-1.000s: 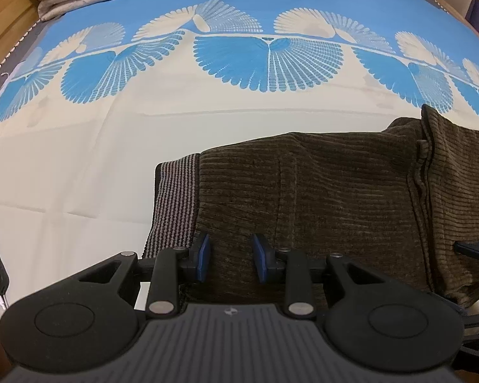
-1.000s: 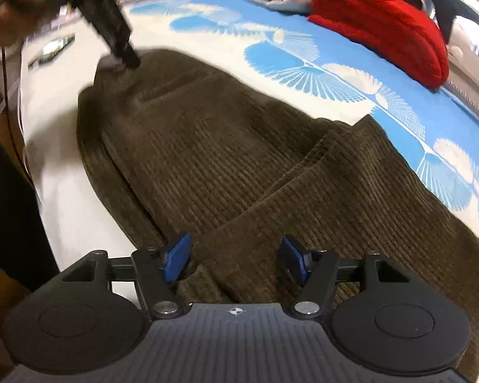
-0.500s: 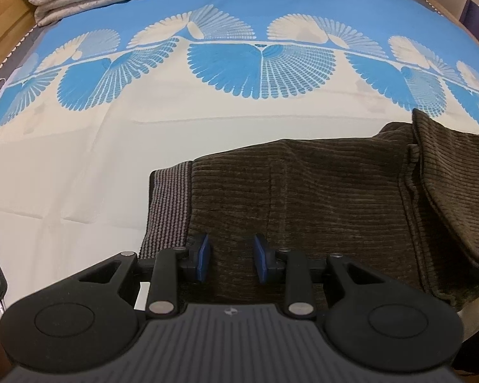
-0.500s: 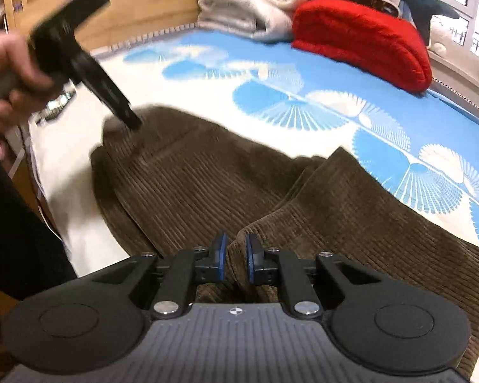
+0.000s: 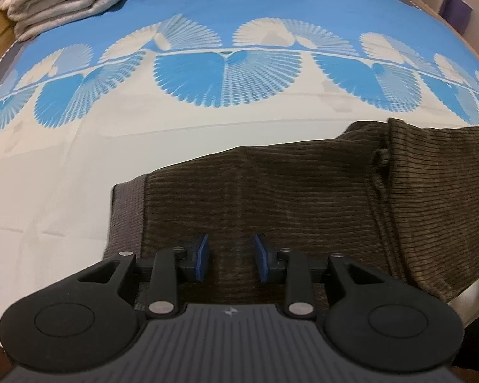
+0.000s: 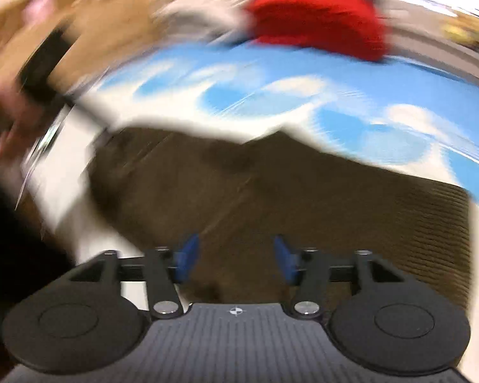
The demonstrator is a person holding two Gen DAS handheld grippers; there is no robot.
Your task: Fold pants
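Brown corduroy pants (image 5: 287, 201) lie across the lower half of the left wrist frame on a blue-and-white patterned bedspread (image 5: 111, 134), grey waistband (image 5: 126, 214) at lower left, one fold already laid over at right. The left gripper (image 5: 231, 261) hangs above the cloth, jaws part-open, pinching nothing visible. In the blurred right wrist frame the right gripper (image 6: 236, 260) has just been opening; its jaws stand apart and empty above the fabric. The fold looks just released; the next move likely calls for a fresh grip on an edge for another fold.
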